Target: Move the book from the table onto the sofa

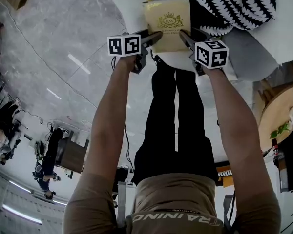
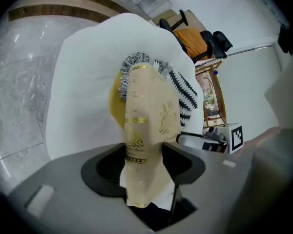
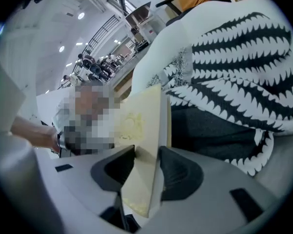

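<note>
Cream with gold print, the book [image 1: 168, 21] is held over the white sofa [image 1: 129, 6] seat, just beside the black-and-white zigzag cushion [image 1: 229, 4]. Our left gripper [image 1: 155, 36] is clamped on one side edge and our right gripper [image 1: 185, 36] on the opposite one. We judge this the placing step: next we lay it flat on bare seat, then part both pairs of jaws and draw back without dragging it.

Striped cushion [image 1: 234, 4] fills sofa [image 1: 129, 9] right side, just behind book [image 1: 168, 26]; blocks that way. Bare white seat left of book, open. Open floor [image 1: 49, 57] further left. Round wooden worktop [image 1: 278, 111] at right, well apart.
</note>
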